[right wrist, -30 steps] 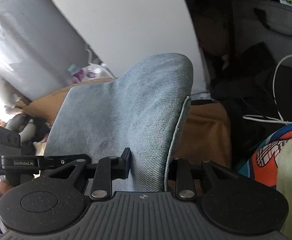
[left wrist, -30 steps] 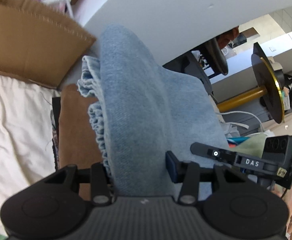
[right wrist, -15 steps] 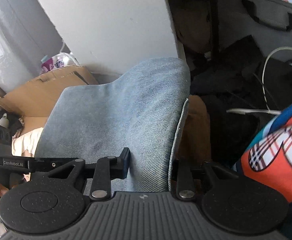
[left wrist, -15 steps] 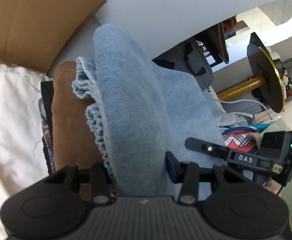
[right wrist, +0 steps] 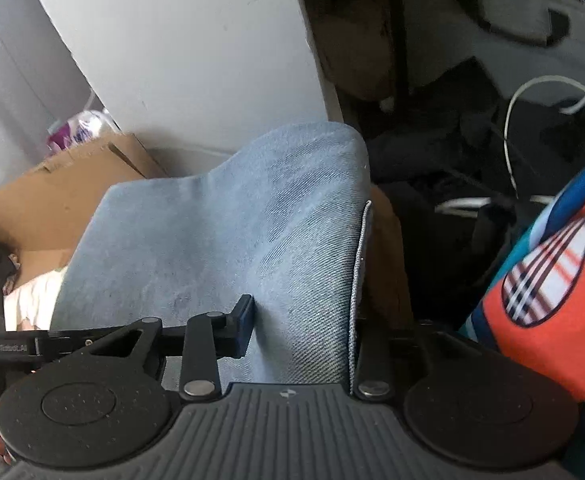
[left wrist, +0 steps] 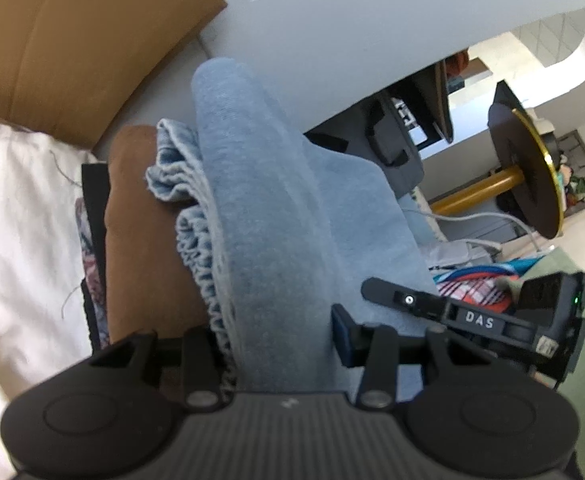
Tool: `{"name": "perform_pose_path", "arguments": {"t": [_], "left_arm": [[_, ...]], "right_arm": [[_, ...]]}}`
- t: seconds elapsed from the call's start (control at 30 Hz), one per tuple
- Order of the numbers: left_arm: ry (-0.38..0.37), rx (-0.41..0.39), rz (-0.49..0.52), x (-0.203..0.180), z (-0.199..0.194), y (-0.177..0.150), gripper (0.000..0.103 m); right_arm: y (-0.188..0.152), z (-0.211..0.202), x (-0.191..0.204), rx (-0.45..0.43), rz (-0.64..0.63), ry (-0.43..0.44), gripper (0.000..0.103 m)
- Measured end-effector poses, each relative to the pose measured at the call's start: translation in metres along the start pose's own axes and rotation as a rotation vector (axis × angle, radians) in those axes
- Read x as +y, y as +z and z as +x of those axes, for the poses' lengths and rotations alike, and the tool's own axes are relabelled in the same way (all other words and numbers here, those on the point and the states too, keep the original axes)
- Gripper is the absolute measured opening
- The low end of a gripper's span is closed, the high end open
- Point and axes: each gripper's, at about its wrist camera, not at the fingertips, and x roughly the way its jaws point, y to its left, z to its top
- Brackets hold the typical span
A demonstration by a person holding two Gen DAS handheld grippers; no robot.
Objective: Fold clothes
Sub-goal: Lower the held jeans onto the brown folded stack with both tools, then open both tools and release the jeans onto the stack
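A folded light-blue denim garment (left wrist: 276,216) is draped between both grippers, its frilled hem on the left of the left wrist view. My left gripper (left wrist: 280,340) is shut on its near edge; the blue right pad presses the cloth and the left finger is hidden behind the hem. In the right wrist view the same denim garment (right wrist: 252,232) fills the gap of my right gripper (right wrist: 304,332). Its jaws are opening, with the left pad still against the cloth and the right finger hidden behind the stitched edge. A folded brown garment (left wrist: 144,240) lies just under the denim.
A cardboard box (left wrist: 72,40) and a white cloth (left wrist: 20,220) lie to the left. An orange plaid fabric (right wrist: 552,300) is at the right, with white cables (right wrist: 532,92) and dark bags behind. A white panel (right wrist: 192,60) stands at the back.
Both grippers have come down with the denim, which now sits lower over the brown garment. The right gripper's jaws stand slightly wider than before.
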Motion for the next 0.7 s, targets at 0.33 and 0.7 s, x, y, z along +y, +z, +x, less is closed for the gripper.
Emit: {"name": "perform_pose_path", "arguments": {"t": [0.33,0.7], "left_arm": [[0.058,0.03,0.015,0.013,0.004,0.007,0.055],[0.249,0.035,0.131,-0.026,-0.055,0.065,0.06]], "right_arm": [[-0.009,0.033,-0.009,-0.003,0.072,-0.012,0.044],[-0.011,0.032,-0.01,-0.049,0.147,-0.034,0.046]]}}
